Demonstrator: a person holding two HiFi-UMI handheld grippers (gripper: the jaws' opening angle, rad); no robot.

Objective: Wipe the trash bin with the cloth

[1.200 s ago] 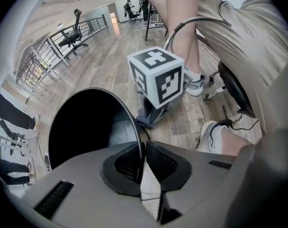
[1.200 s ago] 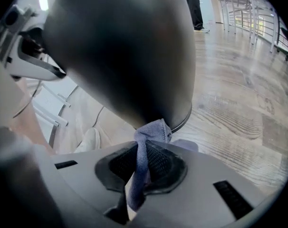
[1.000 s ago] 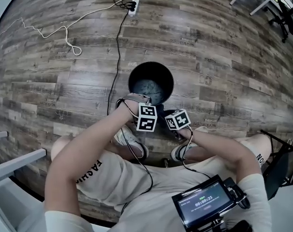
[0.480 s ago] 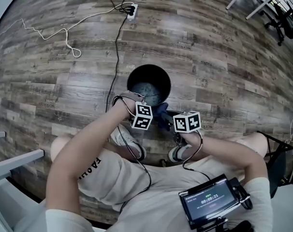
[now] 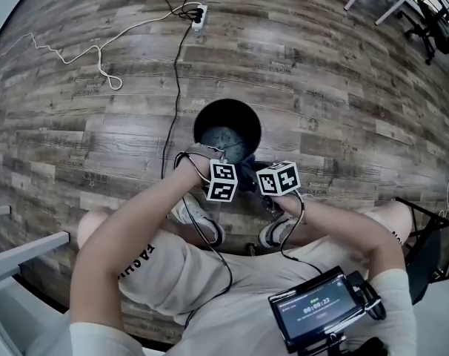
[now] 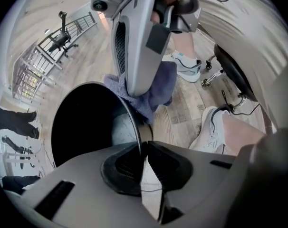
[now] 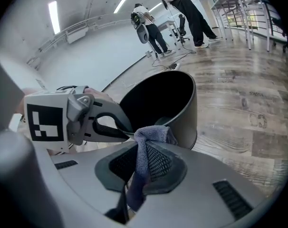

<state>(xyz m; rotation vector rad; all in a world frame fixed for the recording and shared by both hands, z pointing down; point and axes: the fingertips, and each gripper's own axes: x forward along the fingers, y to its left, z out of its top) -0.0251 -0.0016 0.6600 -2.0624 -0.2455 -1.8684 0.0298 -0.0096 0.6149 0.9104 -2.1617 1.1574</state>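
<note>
Left gripper view: my left gripper (image 6: 143, 151), jaws just closed on the round black plastic trash bin's (image 6: 82, 127) thin rim, may slip once my right gripper (image 7: 143, 148), jaws pinching the blue-grey cloth (image 7: 152, 133), pushes.

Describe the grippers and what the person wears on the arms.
The left gripper and right gripper are grey plastic with dark ribbed pads; each carries a cube of black-and-white square markers. Black cables trail back from both. Short cream sleeves.

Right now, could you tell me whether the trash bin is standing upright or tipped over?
Upright. The trash bin stands on the wooden floor with its round mouth facing up, its bottom visible inside.
</note>
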